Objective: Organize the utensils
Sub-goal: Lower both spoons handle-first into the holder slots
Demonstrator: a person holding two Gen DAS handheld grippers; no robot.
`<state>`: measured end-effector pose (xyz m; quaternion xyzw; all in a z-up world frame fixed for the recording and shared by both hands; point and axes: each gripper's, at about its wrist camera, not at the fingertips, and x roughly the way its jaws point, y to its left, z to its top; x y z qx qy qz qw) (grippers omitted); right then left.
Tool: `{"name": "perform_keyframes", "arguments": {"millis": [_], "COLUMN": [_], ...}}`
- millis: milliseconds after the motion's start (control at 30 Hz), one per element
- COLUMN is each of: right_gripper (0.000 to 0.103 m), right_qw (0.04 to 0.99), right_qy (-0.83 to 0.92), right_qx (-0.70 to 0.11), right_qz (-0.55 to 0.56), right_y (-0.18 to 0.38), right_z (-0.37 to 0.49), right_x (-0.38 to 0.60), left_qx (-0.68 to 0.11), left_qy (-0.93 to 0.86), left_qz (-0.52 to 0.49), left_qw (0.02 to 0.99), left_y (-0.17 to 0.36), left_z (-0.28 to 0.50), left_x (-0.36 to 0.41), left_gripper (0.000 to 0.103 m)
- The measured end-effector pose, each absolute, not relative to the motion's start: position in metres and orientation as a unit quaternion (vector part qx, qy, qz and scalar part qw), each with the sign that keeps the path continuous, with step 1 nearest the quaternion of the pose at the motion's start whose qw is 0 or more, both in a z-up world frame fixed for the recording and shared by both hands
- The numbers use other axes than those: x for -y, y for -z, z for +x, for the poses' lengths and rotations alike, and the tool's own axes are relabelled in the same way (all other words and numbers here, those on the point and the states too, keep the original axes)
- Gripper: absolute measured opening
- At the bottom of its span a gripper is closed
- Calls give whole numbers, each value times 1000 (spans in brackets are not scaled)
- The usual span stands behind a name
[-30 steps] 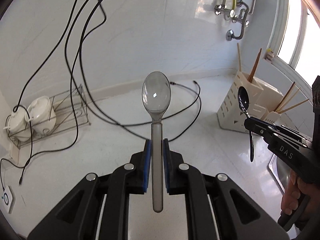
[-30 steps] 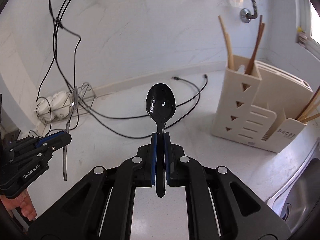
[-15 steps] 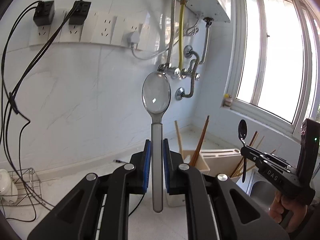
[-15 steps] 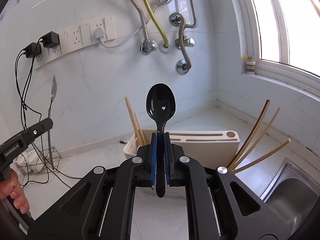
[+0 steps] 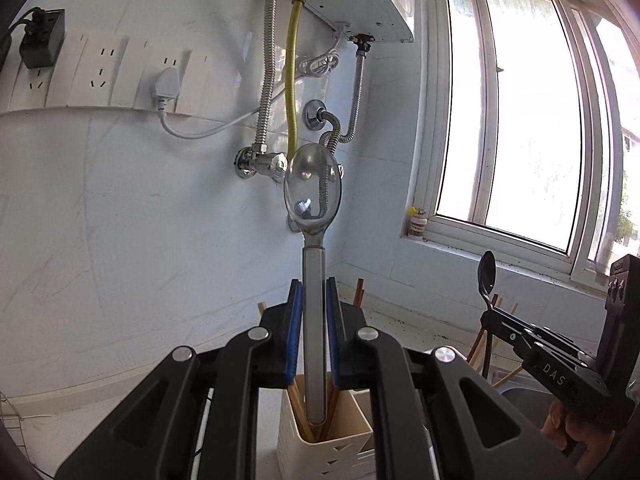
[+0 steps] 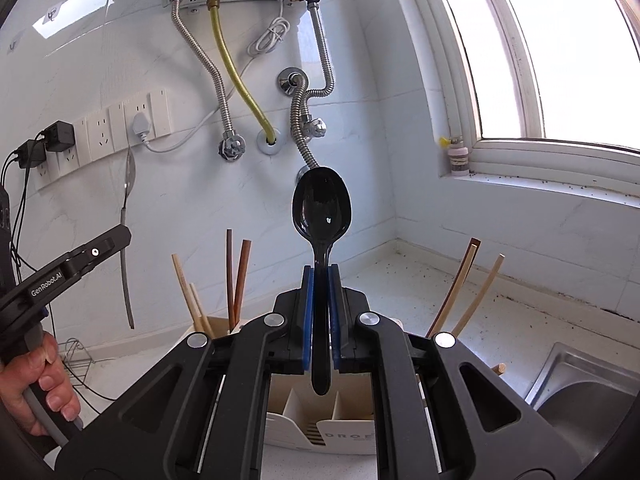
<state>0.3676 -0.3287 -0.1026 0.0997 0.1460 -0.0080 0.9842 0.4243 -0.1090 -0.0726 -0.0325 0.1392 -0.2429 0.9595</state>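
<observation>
Both grippers are clamped on upright spoons: left gripper (image 5: 311, 334) on the metal spoon (image 5: 313, 204), right gripper (image 6: 320, 318) on the black spoon (image 6: 322, 210). Lower each handle-first into a free compartment of the holder (image 6: 320, 424), probably directly below, steering clear of the chopsticks (image 6: 236, 276).

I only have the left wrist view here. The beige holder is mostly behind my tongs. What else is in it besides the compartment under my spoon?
Observer: The right wrist view shows the holder divided into several slots, with chopsticks standing at one end.
Operator: Any chopsticks at the other end?
Observer: Yes, several chopsticks lean outward there, nearer the sink.
Operator: Is the black spoon held securely?
Observer: The right tongs are shut on the black spoon, handle between the blue pads, bowl up.
</observation>
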Motion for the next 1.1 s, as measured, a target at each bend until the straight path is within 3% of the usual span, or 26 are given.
{"name": "perform_keyframes", "arguments": {"millis": [367,733,1100], "right_gripper": [7,7,7], "right_qw": [986,994,993], "right_qy": [30,75,99], "right_qx": [-111,-52,-49], "right_qz": [124,57,34], "right_y": [116,125,145], "right_z": [373,356,370], "right_x": [343,318,311], "left_qx": [-152,-130,-122], "left_qy": [240,232,231], "left_qz": [-20,-30,-29], "left_qw": [958,963,965], "left_y": [97,105,117], "left_z": [438,437,439], "left_x": [129,127,127], "left_gripper": [11,11,11]}}
